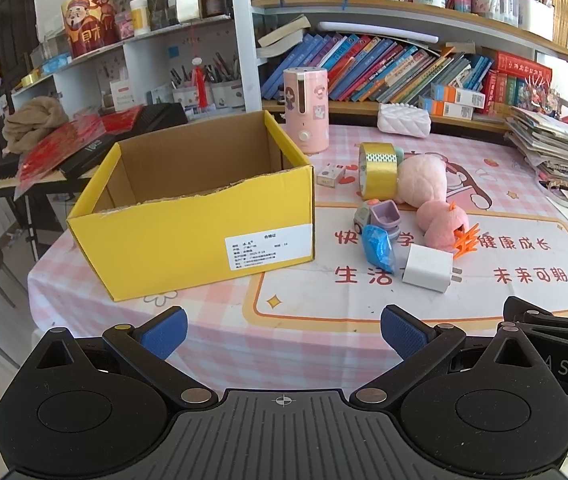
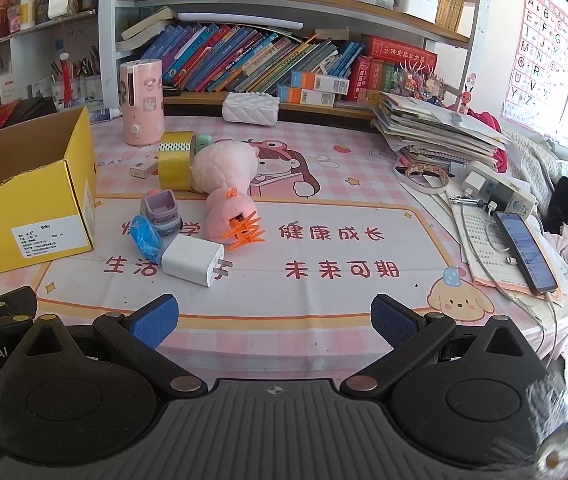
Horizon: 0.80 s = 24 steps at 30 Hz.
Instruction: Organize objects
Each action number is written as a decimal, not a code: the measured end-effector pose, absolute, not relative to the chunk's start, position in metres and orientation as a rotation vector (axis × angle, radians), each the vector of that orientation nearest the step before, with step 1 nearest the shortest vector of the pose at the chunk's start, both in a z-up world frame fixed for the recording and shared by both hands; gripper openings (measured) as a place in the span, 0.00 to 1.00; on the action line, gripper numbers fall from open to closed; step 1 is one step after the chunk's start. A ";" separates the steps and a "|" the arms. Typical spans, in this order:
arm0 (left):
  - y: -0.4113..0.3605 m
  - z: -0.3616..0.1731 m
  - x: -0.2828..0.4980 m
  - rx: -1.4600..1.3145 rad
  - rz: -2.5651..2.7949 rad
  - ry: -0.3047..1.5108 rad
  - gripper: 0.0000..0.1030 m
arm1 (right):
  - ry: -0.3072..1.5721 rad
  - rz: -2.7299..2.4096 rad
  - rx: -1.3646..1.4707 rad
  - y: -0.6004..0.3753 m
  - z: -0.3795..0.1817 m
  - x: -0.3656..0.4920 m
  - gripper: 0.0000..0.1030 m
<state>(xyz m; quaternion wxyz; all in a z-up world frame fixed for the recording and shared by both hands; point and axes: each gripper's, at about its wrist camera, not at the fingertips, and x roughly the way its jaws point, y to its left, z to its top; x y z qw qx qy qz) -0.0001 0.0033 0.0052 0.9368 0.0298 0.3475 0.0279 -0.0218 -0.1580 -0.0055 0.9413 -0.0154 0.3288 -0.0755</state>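
An open yellow cardboard box (image 1: 187, 236) stands on the table's left; it also shows in the right wrist view (image 2: 27, 204). Right of it lies a cluster: a white charger (image 1: 427, 267) (image 2: 191, 260), a blue wrapped item (image 1: 380, 248) (image 2: 145, 238), a purple toy truck (image 1: 378, 216) (image 2: 159, 210), a pink plush with orange feet (image 1: 438, 208) (image 2: 227, 188), a gold tape roll (image 1: 378, 168) (image 2: 175, 160) and a small white box (image 1: 330, 176) (image 2: 143, 169). My left gripper (image 1: 283, 334) and right gripper (image 2: 273, 320) are open and empty near the table's front edge.
A pink humidifier (image 1: 306, 110) and a white quilted case (image 1: 404, 120) stand at the back. A stack of papers (image 2: 436, 132), a power strip (image 2: 500, 190) and a phone (image 2: 526, 252) lie on the right. Bookshelves (image 2: 284, 60) rise behind the table.
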 end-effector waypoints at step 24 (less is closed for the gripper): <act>0.004 0.005 0.001 0.059 0.058 0.712 1.00 | 0.683 -0.152 -0.031 -0.156 -0.004 -0.017 1.00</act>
